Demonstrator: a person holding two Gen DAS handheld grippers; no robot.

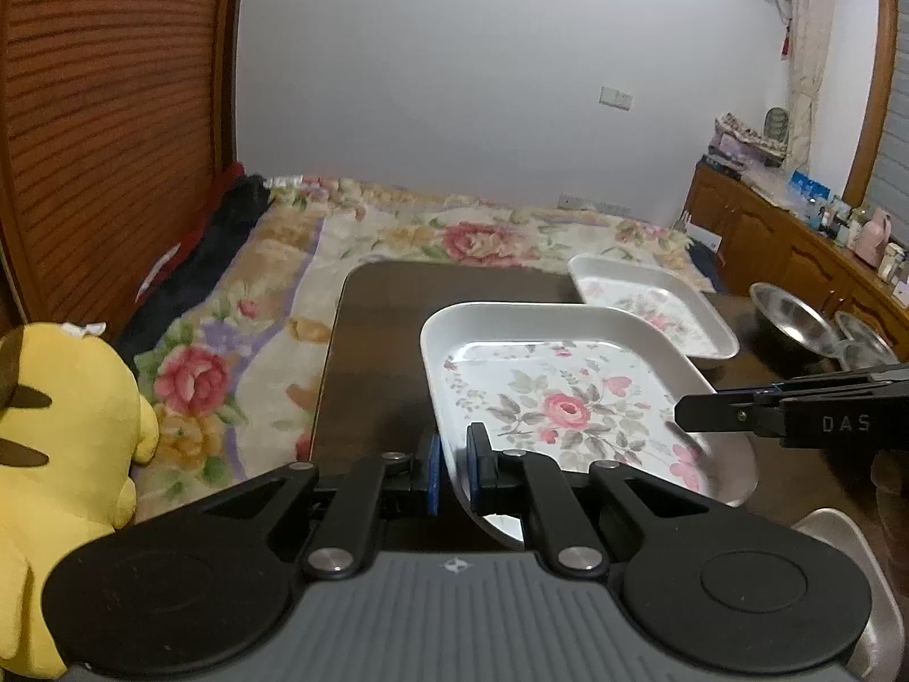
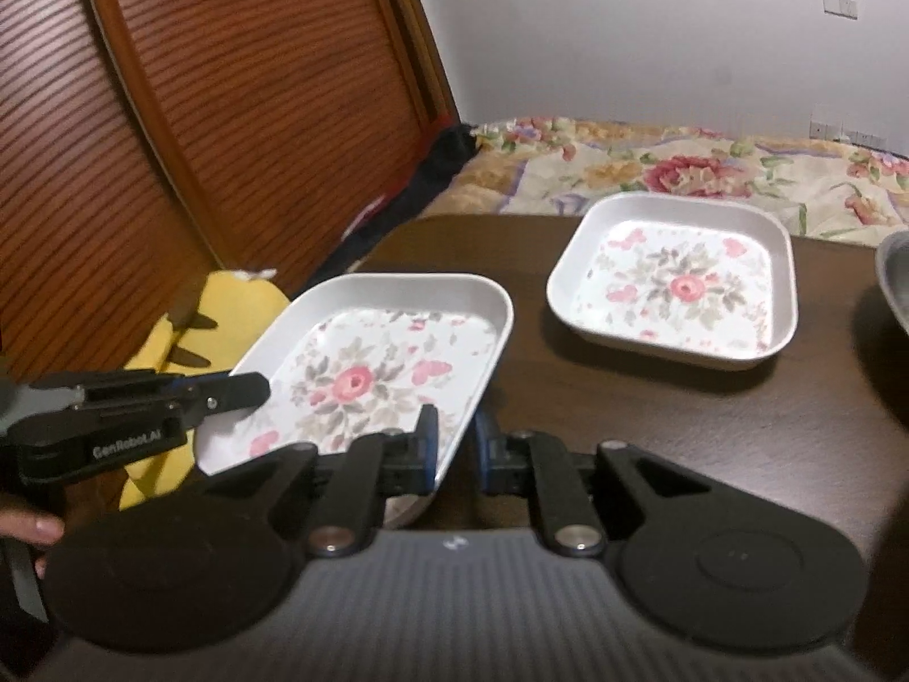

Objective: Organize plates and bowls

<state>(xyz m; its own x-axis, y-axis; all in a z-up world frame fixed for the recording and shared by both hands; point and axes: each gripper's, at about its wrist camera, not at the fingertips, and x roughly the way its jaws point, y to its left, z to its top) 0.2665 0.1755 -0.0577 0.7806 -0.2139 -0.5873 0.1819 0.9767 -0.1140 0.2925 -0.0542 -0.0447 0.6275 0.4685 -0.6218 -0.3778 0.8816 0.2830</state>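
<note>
A white square plate with a rose print (image 1: 562, 398) (image 2: 375, 375) is held by both grippers at once. My left gripper (image 1: 454, 454) is shut on its near left rim, with the blue pads on either side of the wall. My right gripper (image 2: 454, 437) is shut on its right rim; it reaches in from the right in the left wrist view (image 1: 684, 414). The left gripper (image 2: 262, 389) comes in from the left in the right wrist view. The plate looks tilted there. A second matching plate (image 1: 653, 307) (image 2: 682, 284) lies farther back on the dark table (image 1: 386, 341) (image 2: 682, 426).
Two steel bowls (image 1: 789, 318) (image 1: 863, 341) stand at the table's right; one rim (image 2: 895, 284) shows in the right wrist view. A yellow plush toy (image 1: 62, 454) (image 2: 227, 312) lies left of the table. A flowered blanket (image 1: 397, 227) covers the bed behind. A louvred wooden door stands at left.
</note>
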